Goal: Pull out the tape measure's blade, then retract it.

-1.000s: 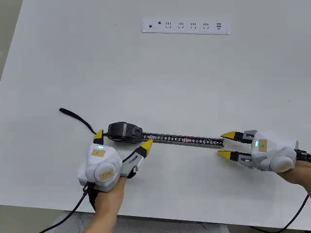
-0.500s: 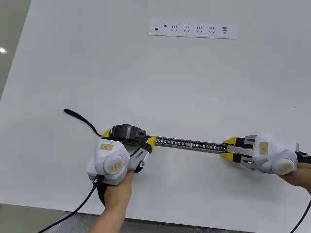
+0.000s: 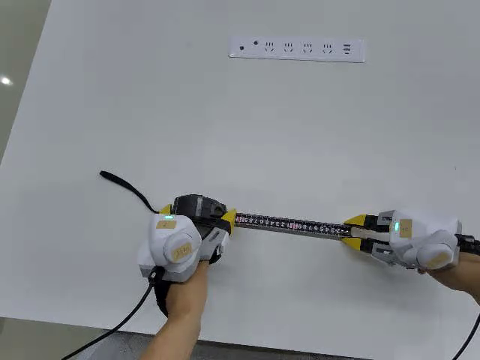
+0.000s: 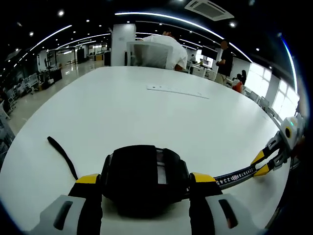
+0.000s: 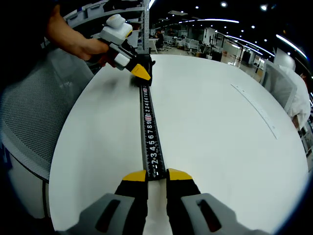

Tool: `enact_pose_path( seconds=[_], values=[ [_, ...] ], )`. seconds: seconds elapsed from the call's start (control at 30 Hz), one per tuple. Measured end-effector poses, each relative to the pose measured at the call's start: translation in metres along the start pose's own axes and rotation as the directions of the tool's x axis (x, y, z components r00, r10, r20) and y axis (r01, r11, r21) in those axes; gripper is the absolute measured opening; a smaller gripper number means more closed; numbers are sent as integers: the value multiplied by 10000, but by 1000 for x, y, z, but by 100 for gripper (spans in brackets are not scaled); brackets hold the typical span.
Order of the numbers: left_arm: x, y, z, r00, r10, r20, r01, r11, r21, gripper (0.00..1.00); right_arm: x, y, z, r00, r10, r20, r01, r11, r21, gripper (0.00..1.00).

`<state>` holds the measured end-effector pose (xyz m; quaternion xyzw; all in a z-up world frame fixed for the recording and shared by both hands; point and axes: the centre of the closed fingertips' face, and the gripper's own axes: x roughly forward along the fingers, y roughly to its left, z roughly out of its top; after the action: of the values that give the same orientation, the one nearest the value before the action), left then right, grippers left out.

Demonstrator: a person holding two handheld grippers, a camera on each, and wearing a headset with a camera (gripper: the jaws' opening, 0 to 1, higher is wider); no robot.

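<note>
The left gripper point(image 3: 196, 214) clamped the case point(image 3: 193, 205) near the table's point(image 3: 225, 112) front edge, its hand reaching in from below, while the right gripper point(image 3: 354, 232), held level from the right, apparently pinched the tip of the blade point(image 3: 289, 224) stretched flat between them.

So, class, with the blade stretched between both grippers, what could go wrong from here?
1. The right gripper pinches only the blade tip; if it slips, the blade may snap back toward the case.
2. The left gripper clamps the case by its sides; a harder pull might drag it loose.
</note>
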<state>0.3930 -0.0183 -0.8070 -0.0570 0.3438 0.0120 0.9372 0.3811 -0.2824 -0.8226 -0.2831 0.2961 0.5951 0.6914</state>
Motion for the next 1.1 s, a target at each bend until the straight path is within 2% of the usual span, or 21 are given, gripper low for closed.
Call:
enact_pose_path(
  seconds=[0.07, 0.23, 0.5, 1.1],
  values=[
    [0, 0, -1, 10000, 27, -55, -28, 9998, -182, 69, 0, 0, 0, 10000, -5, -18, 5, 10000, 13, 12],
    [0, 0, 0, 9998, 185, 16, -185, 9996, -215, 69, 0, 0, 0, 10000, -5, -56, 5, 10000, 24, 11],
    [0, 0, -2, 9993, 303, -204, -308, 9992, -255, 67, 0, 1, -1, 10000, 18, -82, -18, 10000, 20, 11],
    [-1, 2, -3, 9991, 306, -309, -313, 9992, -230, 64, -1, 2, -1, 9999, -5, -165, 4, 10000, -48, 11]
  ],
)
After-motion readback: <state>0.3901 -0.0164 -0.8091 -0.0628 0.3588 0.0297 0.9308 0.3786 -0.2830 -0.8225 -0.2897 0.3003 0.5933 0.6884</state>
